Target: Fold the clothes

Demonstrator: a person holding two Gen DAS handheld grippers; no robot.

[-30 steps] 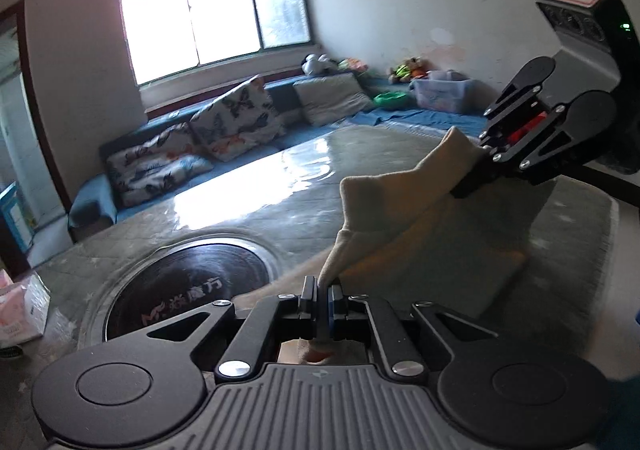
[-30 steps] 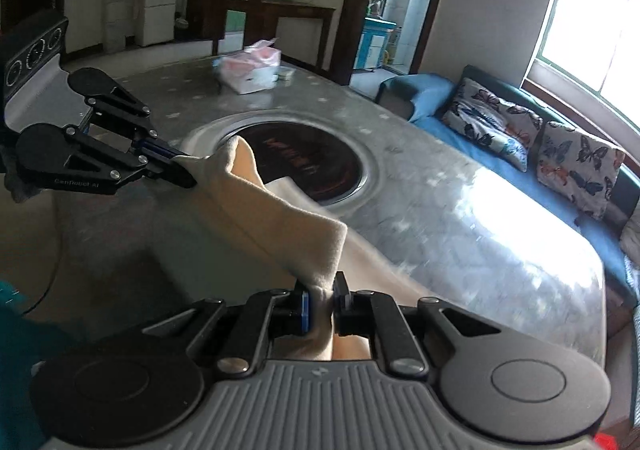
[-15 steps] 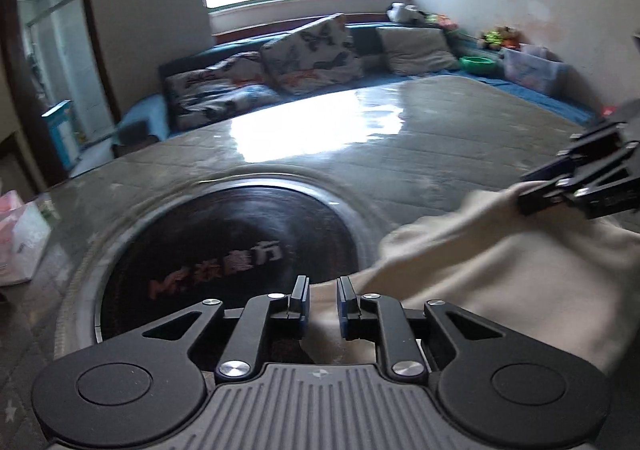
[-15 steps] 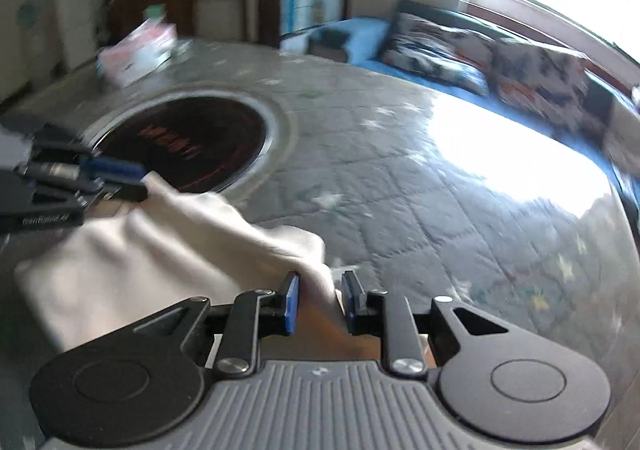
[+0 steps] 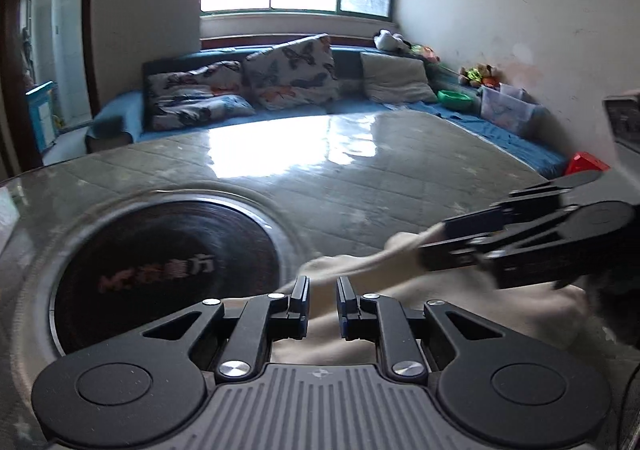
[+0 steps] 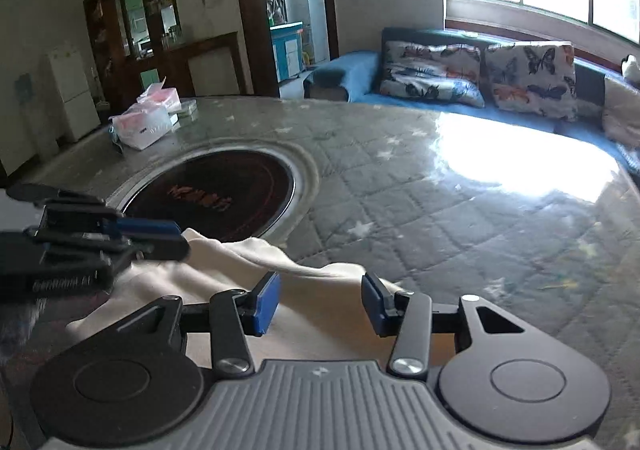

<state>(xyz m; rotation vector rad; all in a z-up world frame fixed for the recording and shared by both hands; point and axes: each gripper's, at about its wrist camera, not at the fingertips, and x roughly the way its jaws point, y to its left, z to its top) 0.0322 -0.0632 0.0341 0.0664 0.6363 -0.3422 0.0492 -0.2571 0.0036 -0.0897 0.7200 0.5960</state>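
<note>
Daylight from the wide window falls across a large glass-topped table (image 6: 460, 209) over a quilted grey cover, with a dark round inset plate (image 6: 212, 201) sunk near its middle and a blue sofa with butterfly cushions (image 5: 292, 73) along the far edge.

At the near edge, the right gripper (image 6: 320, 302) has its jaws opening, the blue pads standing well apart; cream cloth lies between and under them, but neither pad presses on it. The left gripper (image 5: 322, 306) stands only slightly parted, a narrow gap between its pads, with the same cloth below the gap and apparently not pinched.

Outward from both, the cream garment (image 6: 240, 262) lies on the table at the near edge, its far hem just beside the rim of the round plate. It looks doubled over, an upper layer resting on a lower one with a soft ridge running from one gripper to the other.

By my reading, one fold has just been laid down and both corners are being let go. What is left seems to be smoothing that ridge and at least one further fold to bring it to a compact shape; how many layers are already there I cannot tell. Some packets (image 6: 144, 121) sit at the far left of the table, well apart.
</note>
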